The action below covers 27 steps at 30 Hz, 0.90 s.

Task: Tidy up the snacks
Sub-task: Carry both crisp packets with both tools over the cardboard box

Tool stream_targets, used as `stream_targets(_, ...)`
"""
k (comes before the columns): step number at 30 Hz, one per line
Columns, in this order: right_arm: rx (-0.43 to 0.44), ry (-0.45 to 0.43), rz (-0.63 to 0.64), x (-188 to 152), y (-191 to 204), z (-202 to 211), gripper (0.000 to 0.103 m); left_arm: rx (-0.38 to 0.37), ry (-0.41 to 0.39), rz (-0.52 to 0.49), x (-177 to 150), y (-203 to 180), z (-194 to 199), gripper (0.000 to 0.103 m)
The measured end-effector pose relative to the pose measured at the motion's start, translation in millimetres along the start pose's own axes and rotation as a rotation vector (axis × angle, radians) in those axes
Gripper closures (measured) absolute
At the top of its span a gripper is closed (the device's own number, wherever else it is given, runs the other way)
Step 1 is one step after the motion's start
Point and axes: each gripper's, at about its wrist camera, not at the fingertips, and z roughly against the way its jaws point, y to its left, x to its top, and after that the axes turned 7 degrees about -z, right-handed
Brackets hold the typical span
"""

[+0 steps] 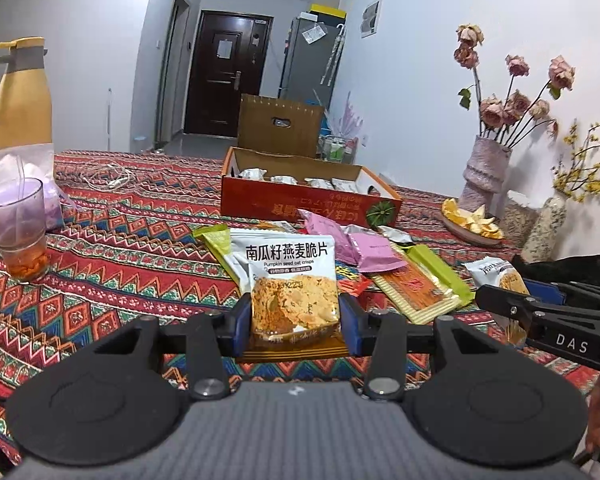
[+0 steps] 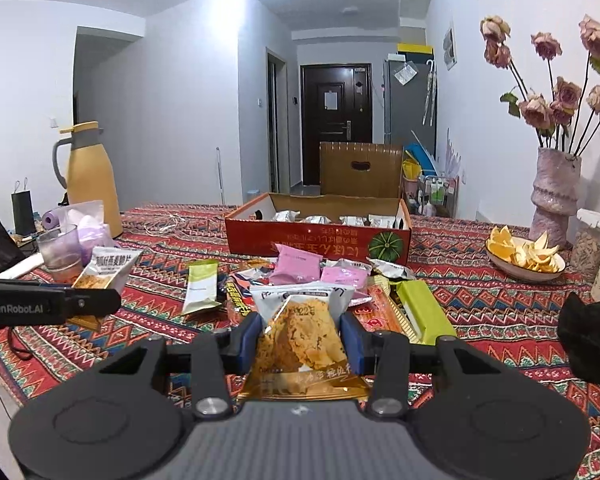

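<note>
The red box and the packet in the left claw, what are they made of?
The red box looks like printed cardboard: plain brown inside walls, stiff folded flaps. The packet in the left claw seems to be thin glossy plastic film, judging by its shine and crinkled edges; a foil lining cannot be ruled out.

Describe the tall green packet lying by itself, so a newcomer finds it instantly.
Start at the red cardboard box in the middle of the table. Nearer the camera and left of the pink packets, the green packet lies alone: lime top, white lower half, slim, nothing overlapping it.
</note>
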Motion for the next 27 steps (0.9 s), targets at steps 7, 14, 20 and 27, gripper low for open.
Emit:
stream_targets(7,-0.003,-0.026,0.006,6.0,2.8,9.4,0.060,0.009,-0.015,-0.019,4.4,2.8,9.4,0.058)
stream_targets(14,0.000,-0.040,0.010,18.6,-0.3,3.3,0.060,0.025,-0.030,-0.037,24.2,11.4,2.9,0.058)
stream_targets(20,-0.001,-0.048,0.031,36.3,-4.7,-16.4,0.060,0.030,-0.051,-0.067,45.5,14.9,-14.0,0.058)
stream_targets(27,0.013,-0.057,0.050,66.2,-12.1,-52.3,0.060,0.020,-0.062,-0.093,78.3,18.1,-53.8,0.058)
